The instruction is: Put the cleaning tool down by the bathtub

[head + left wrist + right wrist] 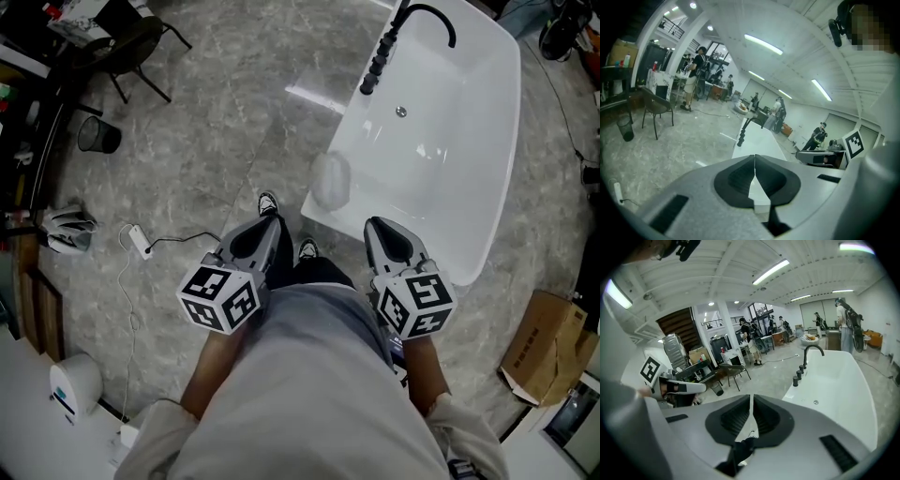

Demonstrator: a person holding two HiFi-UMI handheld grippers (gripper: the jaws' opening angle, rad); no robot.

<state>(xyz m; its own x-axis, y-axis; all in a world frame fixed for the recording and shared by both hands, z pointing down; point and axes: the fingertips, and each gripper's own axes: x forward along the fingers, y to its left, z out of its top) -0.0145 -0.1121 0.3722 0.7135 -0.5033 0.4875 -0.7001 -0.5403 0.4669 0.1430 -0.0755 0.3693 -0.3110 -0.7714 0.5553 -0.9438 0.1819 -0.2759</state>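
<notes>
Left gripper (263,228): closed, tips meeting, nothing between them. I hold it in front of my waist, pointing forward and down.

Cleaning tool (330,180): a pale, rounded thing, too blurred to say what kind. It lies ahead of and below both grippers, to the right of the left gripper and to the left of the right one. It sits at the near left corner of the bathtub (448,98). I cannot tell whether it rests on the rim or on the floor (216,122) against the outer wall. Its long axis seems to run away from me, along the tub's side.

Right gripper (380,231): shut down to a thin slit, empty. I judge it slightly the nearer of the two. Placement looks done. Any re-grasp would go forward, down and a little left from the right gripper.
</notes>
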